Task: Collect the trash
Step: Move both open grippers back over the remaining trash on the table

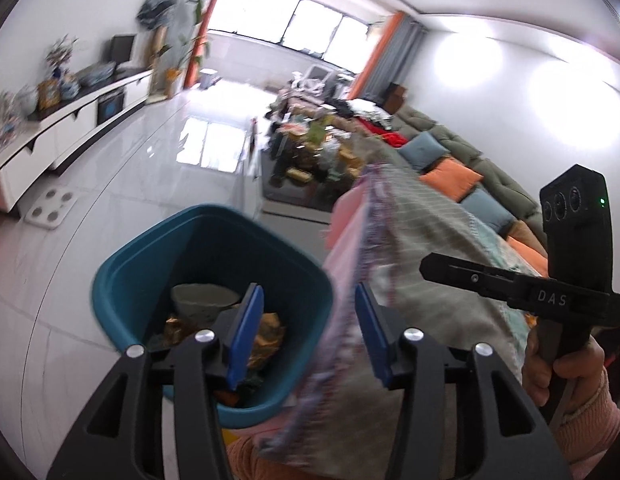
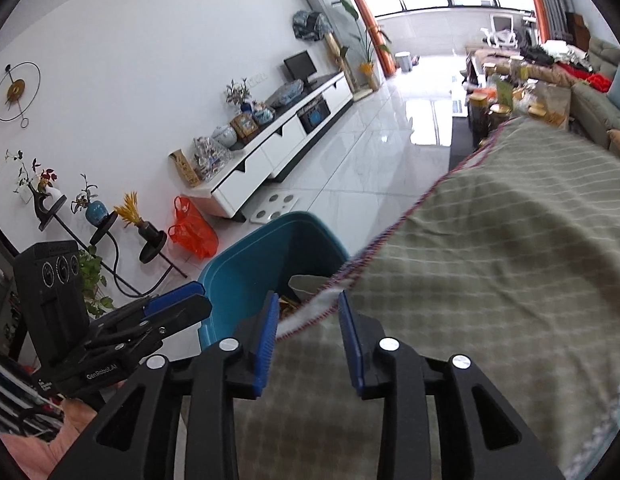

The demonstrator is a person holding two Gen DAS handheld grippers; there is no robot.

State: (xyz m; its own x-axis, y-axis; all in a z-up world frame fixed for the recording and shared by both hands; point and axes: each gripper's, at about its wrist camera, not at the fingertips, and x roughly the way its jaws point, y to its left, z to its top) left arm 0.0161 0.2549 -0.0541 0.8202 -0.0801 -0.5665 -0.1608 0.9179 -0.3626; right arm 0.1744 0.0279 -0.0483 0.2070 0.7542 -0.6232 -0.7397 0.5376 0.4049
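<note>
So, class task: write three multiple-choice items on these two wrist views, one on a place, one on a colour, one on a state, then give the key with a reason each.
1. Where does the blue bin stand?
A. on the white tiled floor beside the cloth-covered surface
B. on the sofa
C. on the TV cabinet

2. What colour are the pads of the left gripper?
A. red
B. blue
C. white

3. How do the right gripper's jaws stand?
A. clamped on a bottle
B. open, with the checked cloth's hem between them
C. shut on nothing

Key: 1 A, floor tiles surround the bin; 2 B, both pads show blue; 3 B, a gap shows on each side of the hem.
</note>
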